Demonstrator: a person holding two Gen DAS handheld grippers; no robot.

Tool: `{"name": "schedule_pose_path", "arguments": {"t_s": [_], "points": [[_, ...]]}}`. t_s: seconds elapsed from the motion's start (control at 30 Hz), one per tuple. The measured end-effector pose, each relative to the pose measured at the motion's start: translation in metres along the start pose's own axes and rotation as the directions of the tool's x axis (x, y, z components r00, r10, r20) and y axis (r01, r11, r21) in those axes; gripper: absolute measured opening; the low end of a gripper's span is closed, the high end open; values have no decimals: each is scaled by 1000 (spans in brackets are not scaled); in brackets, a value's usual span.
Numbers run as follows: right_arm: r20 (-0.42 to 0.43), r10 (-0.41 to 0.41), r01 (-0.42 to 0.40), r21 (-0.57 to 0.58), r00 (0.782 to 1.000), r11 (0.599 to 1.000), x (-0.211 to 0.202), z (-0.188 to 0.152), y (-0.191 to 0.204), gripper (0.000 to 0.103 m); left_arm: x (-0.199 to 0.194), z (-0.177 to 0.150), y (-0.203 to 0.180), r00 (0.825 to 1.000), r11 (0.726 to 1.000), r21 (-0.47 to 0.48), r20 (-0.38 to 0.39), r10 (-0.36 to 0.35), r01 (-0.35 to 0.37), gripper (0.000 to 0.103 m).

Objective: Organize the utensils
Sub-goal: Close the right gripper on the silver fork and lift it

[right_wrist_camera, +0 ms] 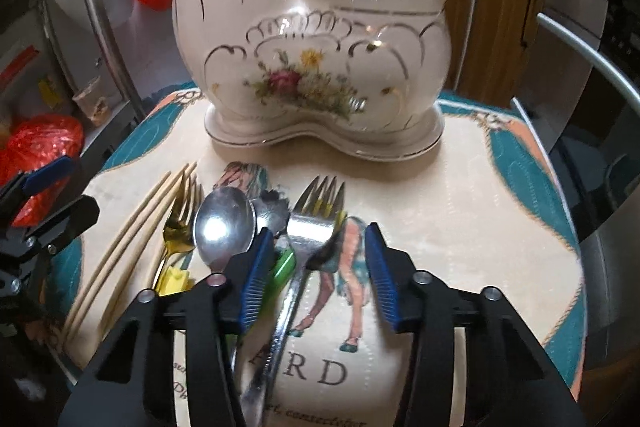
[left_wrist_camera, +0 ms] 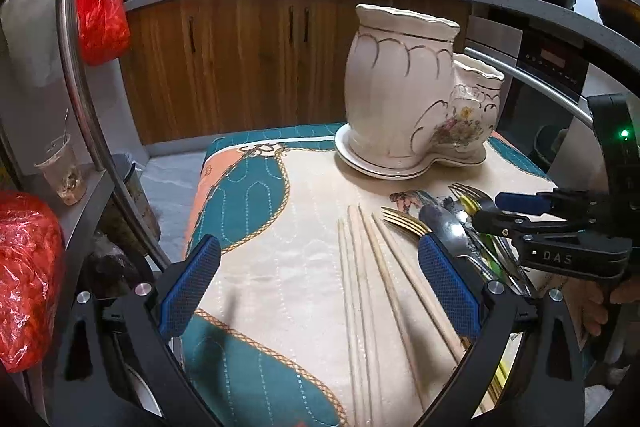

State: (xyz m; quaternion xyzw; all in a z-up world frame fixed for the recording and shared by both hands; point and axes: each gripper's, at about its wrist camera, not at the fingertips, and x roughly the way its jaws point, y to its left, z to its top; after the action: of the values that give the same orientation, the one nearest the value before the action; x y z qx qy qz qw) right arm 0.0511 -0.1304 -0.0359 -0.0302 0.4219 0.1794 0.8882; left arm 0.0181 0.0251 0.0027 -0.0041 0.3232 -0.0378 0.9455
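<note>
While the left gripper (left_wrist_camera: 316,283) hangs with jaws wide apart over the chopsticks (left_wrist_camera: 376,275), the right gripper (right_wrist_camera: 316,279) stands partly apart astride the silver fork (right_wrist_camera: 296,267), pads not touching it. The ceramic holder (right_wrist_camera: 312,47) stands beyond on the cloth (right_wrist_camera: 460,207).

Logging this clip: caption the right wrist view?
Right tongs open astride a silver fork before the empty floral ceramic utensil holder.
</note>
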Motion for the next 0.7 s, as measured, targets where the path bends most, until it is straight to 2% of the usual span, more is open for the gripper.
{"name": "schedule_pose_path", "arguments": {"t_s": [0.07,0.13,0.2,0.43,0.57,0.7], "points": [[-6,18,-17,16,1000,1000,2,-1,-1,40,1,0,3,1000,1000,-4,-6,2,-2,97],[-1,30,-30,32,1000,999,2,-1,-2,29,0,-1,6,1000,1000,-7,-10,-2,2,97],[7,39,-39,40,999,998,1,-2,-3,24,0,-1,8,1000,1000,-8,-12,2,-2,97],[21,76,-78,73,997,994,-2,-2,-9,22,1,-2,9,1000,1000,-6,-18,0,0,96],[62,72,-77,73,995,994,-13,-5,-14,22,1,-4,7,1000,1000,4,-26,-8,8,94],[53,72,-76,90,996,993,-12,-7,-20,22,4,-5,4,999,1000,18,-43,-15,16,92]]}}
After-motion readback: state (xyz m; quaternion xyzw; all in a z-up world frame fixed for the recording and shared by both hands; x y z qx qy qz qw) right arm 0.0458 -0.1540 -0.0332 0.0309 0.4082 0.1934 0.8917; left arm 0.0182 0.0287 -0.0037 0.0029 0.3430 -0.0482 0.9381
